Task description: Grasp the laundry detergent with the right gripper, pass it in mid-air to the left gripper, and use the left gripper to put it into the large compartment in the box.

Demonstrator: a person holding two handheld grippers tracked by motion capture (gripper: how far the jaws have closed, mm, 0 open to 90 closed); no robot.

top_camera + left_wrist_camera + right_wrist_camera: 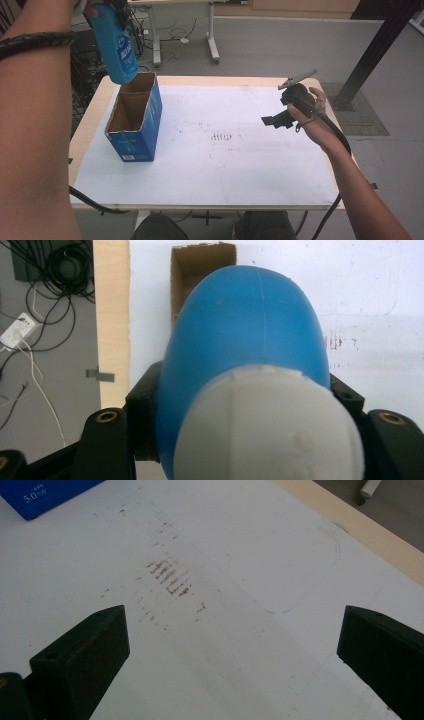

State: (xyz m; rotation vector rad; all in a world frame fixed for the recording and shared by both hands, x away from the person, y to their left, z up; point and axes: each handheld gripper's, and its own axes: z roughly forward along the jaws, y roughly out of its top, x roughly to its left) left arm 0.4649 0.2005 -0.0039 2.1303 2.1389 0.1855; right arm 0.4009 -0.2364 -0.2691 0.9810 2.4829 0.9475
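"5.0" on blue box (45,497)

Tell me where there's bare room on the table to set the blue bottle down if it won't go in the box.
The white mat is bare from the box across to the right gripper, apart from faint brown stains mid-table; the near strip is free too. It is crowded only at the left, where the left gripper holds the blue bottle over the open box.

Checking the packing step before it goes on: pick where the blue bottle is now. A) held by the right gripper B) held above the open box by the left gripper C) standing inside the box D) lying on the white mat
B: the left gripper clamps the blue bottle in the air, its base just over the open blue box; the right gripper is open with nothing between its jaws.
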